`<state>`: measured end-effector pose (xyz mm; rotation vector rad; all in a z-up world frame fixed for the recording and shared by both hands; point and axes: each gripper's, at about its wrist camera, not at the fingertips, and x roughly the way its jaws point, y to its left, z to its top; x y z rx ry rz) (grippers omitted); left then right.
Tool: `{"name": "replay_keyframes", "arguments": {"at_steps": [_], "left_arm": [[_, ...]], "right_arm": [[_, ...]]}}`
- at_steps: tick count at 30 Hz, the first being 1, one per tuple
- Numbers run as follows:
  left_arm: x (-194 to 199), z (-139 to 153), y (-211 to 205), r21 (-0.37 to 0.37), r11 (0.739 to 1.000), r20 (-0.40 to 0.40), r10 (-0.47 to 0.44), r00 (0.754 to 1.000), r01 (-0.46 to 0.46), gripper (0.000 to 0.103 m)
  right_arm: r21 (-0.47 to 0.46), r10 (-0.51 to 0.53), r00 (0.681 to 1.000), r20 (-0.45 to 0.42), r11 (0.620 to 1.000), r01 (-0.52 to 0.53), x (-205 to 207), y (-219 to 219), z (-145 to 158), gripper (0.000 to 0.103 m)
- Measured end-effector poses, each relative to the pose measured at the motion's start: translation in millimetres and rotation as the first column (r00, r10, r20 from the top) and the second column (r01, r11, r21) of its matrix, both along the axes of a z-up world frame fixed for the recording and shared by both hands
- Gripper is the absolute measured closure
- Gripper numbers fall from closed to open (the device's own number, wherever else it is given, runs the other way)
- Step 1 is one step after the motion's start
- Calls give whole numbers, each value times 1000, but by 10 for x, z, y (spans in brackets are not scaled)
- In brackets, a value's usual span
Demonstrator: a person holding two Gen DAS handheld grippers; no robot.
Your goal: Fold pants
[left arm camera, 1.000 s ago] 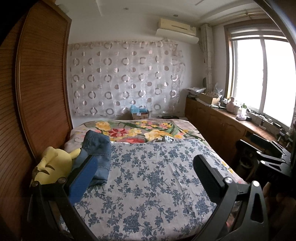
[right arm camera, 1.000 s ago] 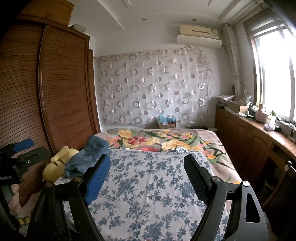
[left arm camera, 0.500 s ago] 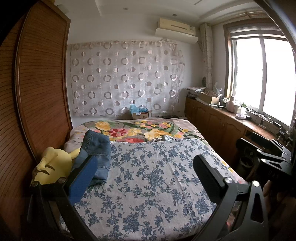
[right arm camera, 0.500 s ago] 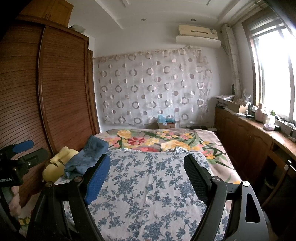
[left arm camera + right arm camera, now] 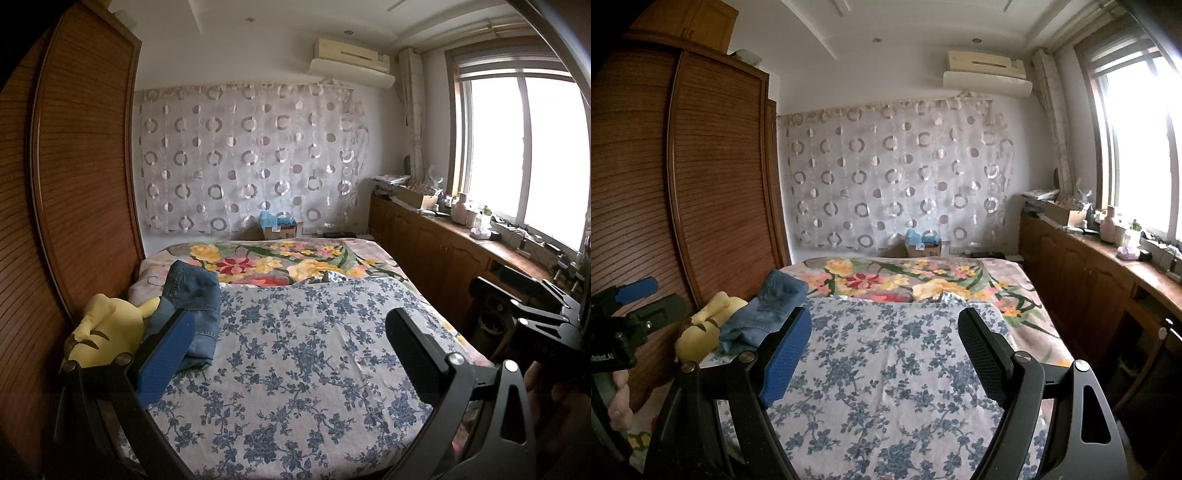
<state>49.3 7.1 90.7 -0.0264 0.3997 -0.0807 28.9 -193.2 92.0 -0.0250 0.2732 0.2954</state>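
Loosely bunched blue denim pants [image 5: 194, 299], bed's left edge

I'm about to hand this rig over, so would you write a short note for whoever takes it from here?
Left gripper: open, empty, above the bed.
Right gripper: open, empty, also above the bed.
Jeans: lying bunched at the bed's left edge, against the yellow plush toy, on the blue floral sheet.
Done: no fold visible.
Left: pick up the jeans, spread them on the sheet, fold.
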Motion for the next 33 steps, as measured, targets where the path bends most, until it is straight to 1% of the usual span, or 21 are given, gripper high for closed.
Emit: {"name": "replay_keyframes", "arguments": {"at_steps": [33], "left_arm": [[-11,-15,-6,3,1000,3,1,1000,-1,0]], "right_arm": [[12,-17,1000,5,1000,17,-23,32,-11,20]]}}
